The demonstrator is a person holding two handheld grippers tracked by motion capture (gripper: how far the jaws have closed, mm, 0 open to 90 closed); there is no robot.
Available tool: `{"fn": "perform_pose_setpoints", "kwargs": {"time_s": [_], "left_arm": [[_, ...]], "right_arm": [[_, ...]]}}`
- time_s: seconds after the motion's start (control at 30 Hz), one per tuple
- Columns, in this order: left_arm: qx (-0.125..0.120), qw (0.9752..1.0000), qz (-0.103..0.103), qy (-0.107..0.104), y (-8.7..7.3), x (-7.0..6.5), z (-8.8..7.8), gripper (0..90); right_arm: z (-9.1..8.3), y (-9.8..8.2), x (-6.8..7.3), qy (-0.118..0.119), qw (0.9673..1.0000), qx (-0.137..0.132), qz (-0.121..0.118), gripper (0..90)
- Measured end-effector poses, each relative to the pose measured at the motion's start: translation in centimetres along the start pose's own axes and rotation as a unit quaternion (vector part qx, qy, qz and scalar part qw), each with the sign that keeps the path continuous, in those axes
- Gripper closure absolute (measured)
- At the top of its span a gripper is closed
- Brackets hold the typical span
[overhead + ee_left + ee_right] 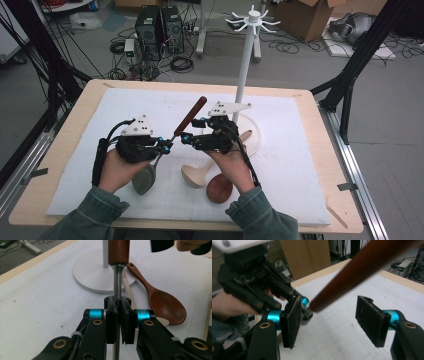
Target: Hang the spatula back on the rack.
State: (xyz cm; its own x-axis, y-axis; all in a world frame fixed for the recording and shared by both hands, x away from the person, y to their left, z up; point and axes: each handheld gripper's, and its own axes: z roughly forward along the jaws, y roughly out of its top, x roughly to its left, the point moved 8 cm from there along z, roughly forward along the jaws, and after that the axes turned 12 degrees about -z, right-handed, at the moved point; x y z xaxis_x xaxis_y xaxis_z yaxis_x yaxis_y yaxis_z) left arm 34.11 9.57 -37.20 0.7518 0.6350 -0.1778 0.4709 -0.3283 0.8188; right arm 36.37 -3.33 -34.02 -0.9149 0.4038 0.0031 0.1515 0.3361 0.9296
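Observation:
A utensil with a dark red-brown wooden handle (192,114) and a thin metal shaft (117,282) slants up over the white mat, its grey head (144,180) low beside the left hand. My left gripper (167,145) (117,307) is shut on the shaft just below the handle (118,251). My right gripper (186,137) (330,320) faces it from the right with its jaws open. The handle (362,267) crosses above and between the pads (290,320) without touching them. The left gripper (252,287) also appears at the left of the right gripper view.
A dark wooden spoon (220,187) (165,302) and a pale wooden spoon (195,175) lie on the mat under the right hand. A white hook stand (245,65) rises from a round base (252,135) (92,272) just behind the grippers.

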Motion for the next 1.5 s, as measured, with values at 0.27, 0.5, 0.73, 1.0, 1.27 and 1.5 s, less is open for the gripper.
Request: {"fn": "perform_pose_setpoints", "kwargs": {"time_s": [0.27,0.5,0.73,1.0,1.27,1.5], "left_arm": [[-0.011,0.9999,0.008,0.003,0.6,-0.4,-0.3,84.1],[-0.019,0.9997,0.007,0.013,0.5,-0.2,-0.8,84.1],[-0.035,0.9993,0.003,0.011,0.8,0.0,-1.4,83.9],[-0.052,0.9986,0.001,0.01,1.3,0.3,-2.6,80.1],[-0.071,0.9975,-0.005,0.007,1.6,0.4,-4.0,66.3],[-0.099,0.9949,-0.017,0.006,1.2,0.5,-5.8,57.0]], "right_arm": [[1.1,1.6,0.4,-0.005,0.9999,-0.012,0.011,58.6],[1.7,2.6,0.8,0.016,0.9989,-0.037,0.026,67.8],[2.2,4.0,2.0,0.042,0.9977,-0.051,0.017,73.6],[2.5,5.4,2.4,0.044,0.9975,-0.056,-0.008,73.9],[1.9,6.5,2.1,0.058,0.9955,-0.069,-0.028,73.9],[0.0,8.5,1.2,0.07,0.9931,-0.074,-0.057,73.9]]}}
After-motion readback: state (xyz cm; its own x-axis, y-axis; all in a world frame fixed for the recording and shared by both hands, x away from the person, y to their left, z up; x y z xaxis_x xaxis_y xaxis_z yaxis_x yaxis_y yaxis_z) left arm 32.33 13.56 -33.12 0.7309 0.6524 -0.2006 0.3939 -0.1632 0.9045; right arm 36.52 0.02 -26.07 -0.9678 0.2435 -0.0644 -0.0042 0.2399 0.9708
